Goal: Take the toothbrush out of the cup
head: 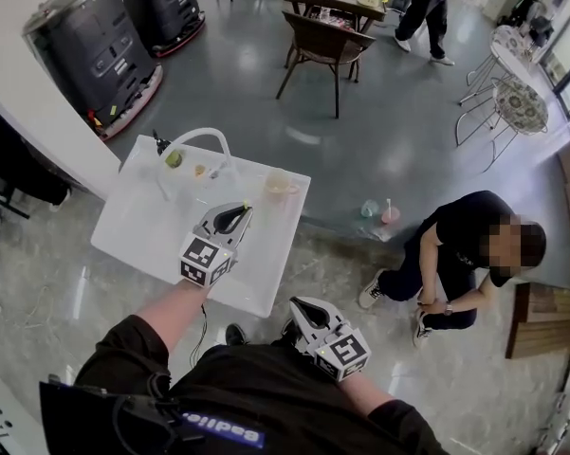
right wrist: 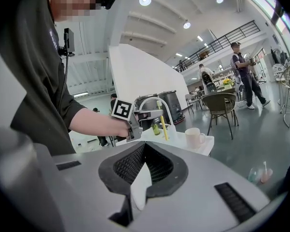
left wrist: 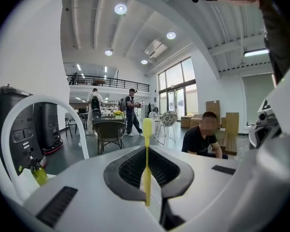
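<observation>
Toothbrush [left wrist: 146, 153] upright in left tool [head: 235, 218]

Smooth plastic toothbrush [left wrist: 146, 168]; glossy white table [head: 147, 221].

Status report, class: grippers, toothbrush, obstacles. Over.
Left gripper shut on toothbrush, upright. Right gripper shut, empty. Toothbrush out of cup; cup on table. Nothing blocking.

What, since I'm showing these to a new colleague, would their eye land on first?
A yellow toothbrush stands clamped upright in the left gripper, above the white table. The pale cup stands near the table's far edge, and a person in black crouches on the floor beyond.
</observation>
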Motion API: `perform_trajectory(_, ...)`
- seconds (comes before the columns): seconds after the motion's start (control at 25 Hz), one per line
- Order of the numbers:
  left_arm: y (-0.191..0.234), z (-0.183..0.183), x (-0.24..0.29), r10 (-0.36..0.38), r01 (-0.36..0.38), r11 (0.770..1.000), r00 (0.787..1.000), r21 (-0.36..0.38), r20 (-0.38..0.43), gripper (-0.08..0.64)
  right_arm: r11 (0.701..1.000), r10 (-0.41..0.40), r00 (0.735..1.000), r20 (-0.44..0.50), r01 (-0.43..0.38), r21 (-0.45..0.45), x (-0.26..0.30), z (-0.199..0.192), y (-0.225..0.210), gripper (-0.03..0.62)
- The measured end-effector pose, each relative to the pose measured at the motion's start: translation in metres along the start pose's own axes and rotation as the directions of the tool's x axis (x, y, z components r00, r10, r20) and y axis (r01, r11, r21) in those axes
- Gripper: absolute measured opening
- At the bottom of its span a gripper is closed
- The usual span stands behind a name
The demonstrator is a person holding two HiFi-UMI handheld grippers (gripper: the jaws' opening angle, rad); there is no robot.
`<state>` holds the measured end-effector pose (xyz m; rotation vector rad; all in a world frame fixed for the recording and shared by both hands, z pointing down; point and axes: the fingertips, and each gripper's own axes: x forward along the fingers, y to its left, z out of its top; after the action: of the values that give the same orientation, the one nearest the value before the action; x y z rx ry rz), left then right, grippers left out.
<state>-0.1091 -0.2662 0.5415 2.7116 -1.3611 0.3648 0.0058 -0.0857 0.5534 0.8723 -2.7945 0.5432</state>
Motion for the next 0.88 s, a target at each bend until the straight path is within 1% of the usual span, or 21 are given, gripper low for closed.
perform_trajectory(0.12, -0.008, 0.005, -0.014, -0.009, 0.009, 1.0, 1.0, 0.002, 0.012, 0.018, 1.0, 0.002, 1.0, -0.019, -0.002, -0.013, 0.004, 0.002, 0.006, 0.012)
perform_trajectory(0.28, -0.019, 0.016, -0.037, -0.014, 0.014, 1.0, 0.999, 0.005, 0.044, 0.018, 0.999, 0.031, 1.0, 0.007, -0.03, -0.023, 0.008, 0.003, 0.017, 0.012)
perform_trajectory(0.44, -0.023, 0.026, -0.057, -0.003, 0.003, 1.0, 0.997, 0.004, 0.072, 0.018, 0.999, 0.033, 0.999, -0.019, -0.034, -0.035, 0.01, 0.002, 0.022, 0.012)
perform_trajectory(0.56, -0.022, 0.031, -0.073, 0.014, -0.013, 1.0, 0.996, -0.012, 0.091, 0.018, 0.998, 0.054, 0.998, 0.012, -0.054, -0.046, 0.013, 0.002, 0.028, 0.012)
perform_trajectory(0.88, -0.027, 0.036, -0.11, 0.011, -0.01, 1.0, 0.994, -0.01, 0.105, 0.018, 0.995, 0.072, 0.997, 0.006, -0.071, -0.068, 0.02, 0.007, 0.044, 0.012)
